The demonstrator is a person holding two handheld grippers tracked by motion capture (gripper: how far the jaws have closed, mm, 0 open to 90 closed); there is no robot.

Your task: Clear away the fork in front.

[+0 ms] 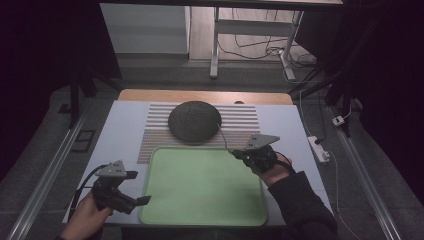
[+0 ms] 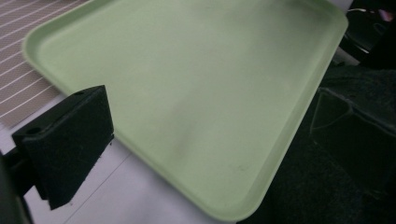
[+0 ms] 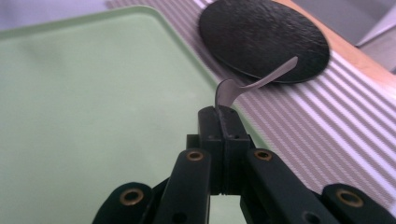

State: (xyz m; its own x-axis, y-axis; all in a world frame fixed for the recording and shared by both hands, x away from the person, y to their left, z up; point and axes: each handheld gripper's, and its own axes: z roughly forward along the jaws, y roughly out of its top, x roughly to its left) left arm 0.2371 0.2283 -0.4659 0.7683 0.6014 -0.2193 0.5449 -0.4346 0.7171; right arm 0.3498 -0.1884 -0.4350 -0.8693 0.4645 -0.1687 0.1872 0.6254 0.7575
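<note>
Fingers of the right gripper (image 3: pixel 223 122) pinch a thin curled strip (image 3: pixel 254 83) reaching to the dark round pad (image 3: pixel 264 39) beyond the green tray (image 1: pixel 202 220), left gripper (image 1: pixel 131 196) spread wide, waiting; next, I'd guess, a gentle lift onto the tray.

**Lighting and picture quality**

High view: dim overall; left and right edges of the frame fall to near black; the tabletop (image 1: pixel 125 130) at centre is evenly, softly lit, with faint shadows. Left gripper view: brighter, soft sheen on the green tray (image 2: pixel 196 93); lower right dark and underexposed. Right gripper view: bright and diffuse, slightly soft focus in the near foreground.
</note>
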